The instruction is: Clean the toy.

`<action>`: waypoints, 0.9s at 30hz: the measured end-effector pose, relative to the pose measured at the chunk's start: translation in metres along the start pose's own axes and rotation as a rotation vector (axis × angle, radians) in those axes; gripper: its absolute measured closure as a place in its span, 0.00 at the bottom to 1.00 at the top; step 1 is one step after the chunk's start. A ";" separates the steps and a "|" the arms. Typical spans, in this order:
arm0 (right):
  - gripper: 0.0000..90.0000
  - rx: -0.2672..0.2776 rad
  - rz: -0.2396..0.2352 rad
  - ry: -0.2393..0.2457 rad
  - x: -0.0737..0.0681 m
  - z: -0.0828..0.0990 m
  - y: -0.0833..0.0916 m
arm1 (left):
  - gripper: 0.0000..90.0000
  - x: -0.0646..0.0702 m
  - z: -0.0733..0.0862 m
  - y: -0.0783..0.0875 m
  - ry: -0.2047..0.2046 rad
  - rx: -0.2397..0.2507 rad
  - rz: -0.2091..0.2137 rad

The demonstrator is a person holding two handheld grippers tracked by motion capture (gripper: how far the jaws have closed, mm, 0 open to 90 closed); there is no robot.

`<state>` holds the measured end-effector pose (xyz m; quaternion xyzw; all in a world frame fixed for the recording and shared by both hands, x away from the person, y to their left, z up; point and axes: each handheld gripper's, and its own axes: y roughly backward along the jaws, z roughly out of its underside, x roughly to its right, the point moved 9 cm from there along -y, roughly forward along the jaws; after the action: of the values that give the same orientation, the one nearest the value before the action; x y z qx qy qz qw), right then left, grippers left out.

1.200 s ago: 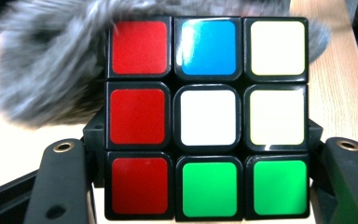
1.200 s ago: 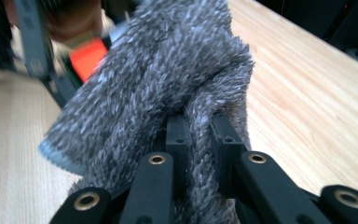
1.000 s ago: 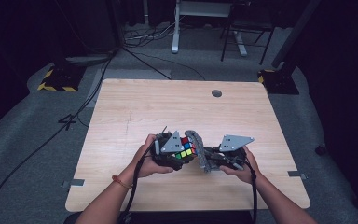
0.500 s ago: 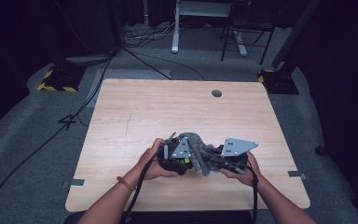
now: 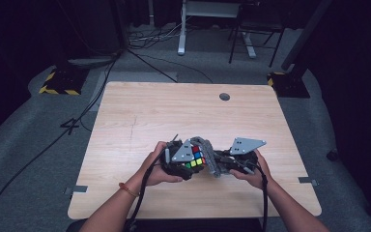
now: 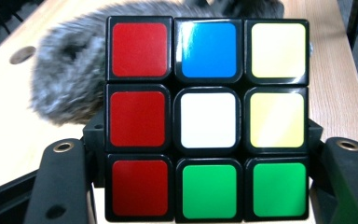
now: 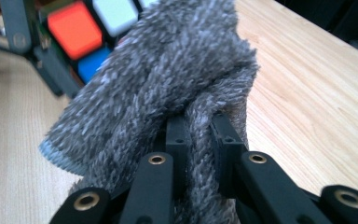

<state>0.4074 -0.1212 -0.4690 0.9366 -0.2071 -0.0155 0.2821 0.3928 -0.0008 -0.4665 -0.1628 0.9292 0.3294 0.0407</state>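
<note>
Left gripper [image 6: 205, 186]: jaws clamped on the puzzle cube [image 6: 207, 119], one black jaw on each flank of its lower rows. Left gripper view gives the cube face in full: left column three red; middle column blue, white, green top to bottom; right column yellow, yellow, green. No logo or print legible on any sticker.

Right gripper [image 7: 196, 135]: jaws pinched nearly together on a fold of grey fuzzy cloth [image 7: 168, 84]; the pile bulges up and out past the jaw tips. Right gripper view shows the cloth's blue-grey hemmed edge at lower left, and behind it a corner of the cube with an orange-red, a pale and a blue sticker, plus a dark bar of the other gripper.

High view: both grippers [image 5: 183, 162] [image 5: 232, 162] sit close together, tips facing, over the near middle of the wooden table [image 5: 183, 111]. Cube [image 5: 196, 157] between them, in the left one's grip; cloth [image 5: 210, 157] just right of it, lying against the cube's right side. Grey three-cornered plate on top of each gripper. Only this view shows the hands, forearms, trailing cables and a round grommet [image 5: 224, 96] near the table's far edge.

In the left gripper view the cloth is a blurred grey mass behind the cube, upper left
</note>
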 end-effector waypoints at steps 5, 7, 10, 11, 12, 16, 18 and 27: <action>0.89 0.019 -0.013 0.010 -0.005 -0.004 0.002 | 0.37 -0.001 0.001 0.000 0.006 -0.002 -0.005; 0.89 0.022 -0.012 0.013 -0.006 -0.005 0.002 | 0.37 -0.001 0.002 0.000 0.004 -0.004 -0.006; 0.89 0.029 -0.004 0.025 -0.007 -0.006 0.005 | 0.37 0.000 0.003 -0.002 0.006 -0.012 -0.003; 0.89 0.037 -0.010 0.027 -0.009 -0.008 0.007 | 0.37 0.000 0.003 -0.002 0.001 -0.020 -0.006; 0.89 0.037 -0.010 0.027 -0.009 -0.008 0.007 | 0.37 -0.001 0.005 -0.004 0.000 -0.031 -0.009; 0.89 0.044 -0.018 0.049 -0.016 -0.012 0.008 | 0.37 0.002 0.010 -0.013 -0.014 -0.073 -0.009; 0.89 0.048 -0.019 0.061 -0.018 -0.014 0.008 | 0.37 0.004 0.011 -0.016 -0.012 -0.083 -0.003; 0.89 0.070 -0.011 0.054 -0.018 -0.017 0.007 | 0.37 0.013 0.013 -0.027 -0.025 -0.110 0.032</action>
<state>0.3909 -0.1109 -0.4527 0.9472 -0.1946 0.0156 0.2545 0.3886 -0.0163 -0.4949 -0.1458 0.9116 0.3825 0.0382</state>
